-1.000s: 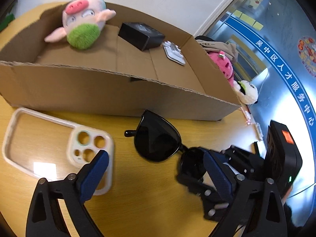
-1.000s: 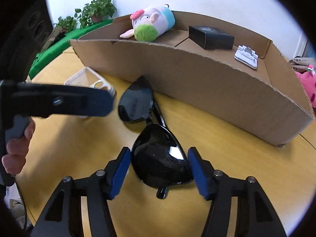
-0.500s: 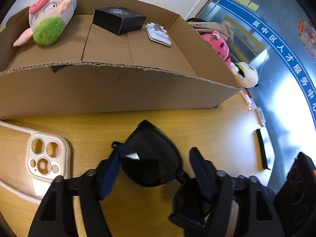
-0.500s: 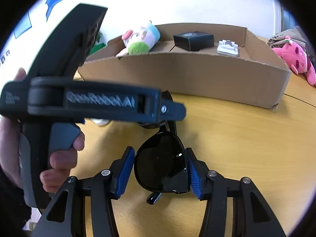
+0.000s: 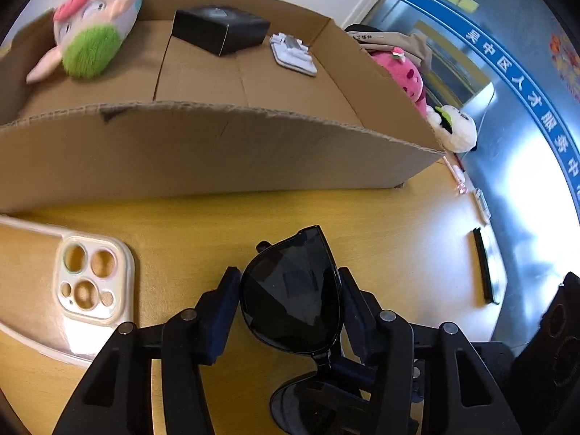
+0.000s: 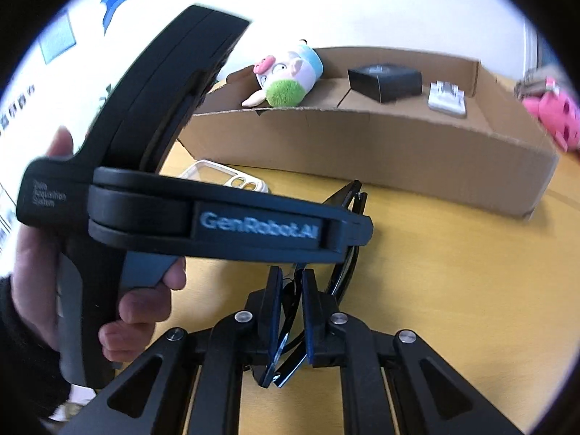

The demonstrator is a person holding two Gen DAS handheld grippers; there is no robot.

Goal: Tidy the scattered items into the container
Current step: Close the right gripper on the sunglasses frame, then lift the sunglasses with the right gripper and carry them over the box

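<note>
On the yellow table (image 5: pixel 398 224), before the box (image 5: pixel 217 152), lie the sunglasses (image 5: pixel 293 290). Left hand-held gripper (image 5: pixel 290 301) is closing on one lens, pads touching its rim; right hand-held gripper (image 6: pixel 290 308) pinches the other lens tight, edge-on.

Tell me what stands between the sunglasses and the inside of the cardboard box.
The box's near wall: the sunglasses lie on the table in front of it, with one lens in the left claw and the other in the right claw, and must clear its rim. Bare floor shows just behind the wall.
</note>
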